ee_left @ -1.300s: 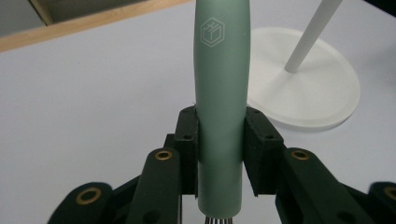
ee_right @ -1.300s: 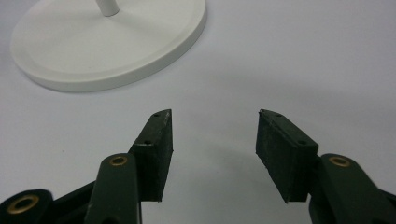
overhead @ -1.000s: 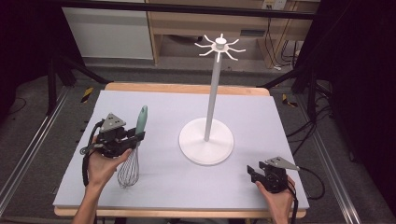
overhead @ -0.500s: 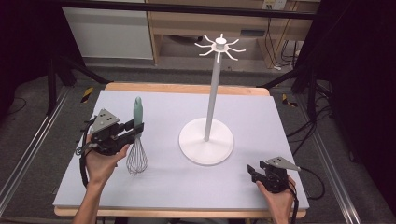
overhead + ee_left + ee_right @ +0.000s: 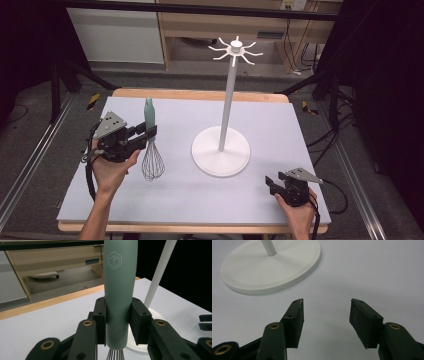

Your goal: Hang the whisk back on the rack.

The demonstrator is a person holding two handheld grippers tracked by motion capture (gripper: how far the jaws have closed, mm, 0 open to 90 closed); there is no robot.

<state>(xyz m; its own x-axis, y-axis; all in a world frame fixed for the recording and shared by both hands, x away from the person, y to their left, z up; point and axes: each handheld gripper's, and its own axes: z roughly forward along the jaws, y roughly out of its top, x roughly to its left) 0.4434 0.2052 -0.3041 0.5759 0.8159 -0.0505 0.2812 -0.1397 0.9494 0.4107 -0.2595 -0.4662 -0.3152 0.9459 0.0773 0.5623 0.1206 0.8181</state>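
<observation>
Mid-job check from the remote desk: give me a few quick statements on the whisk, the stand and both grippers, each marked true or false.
1. The left gripper is clamped on the pale green handle of the wire whisk. True.
2. The whisk hangs from a hook on the tall white stand with a round base. False: it is held upright to the left of the stand, handle up, wires down.
3. The right gripper holds a spoon. False: its jaws stand apart with nothing between them.
4. The right gripper sits low over the grey mat, near the stand's base. True.
5. Every hook at the stand's top is bare. True.
</observation>
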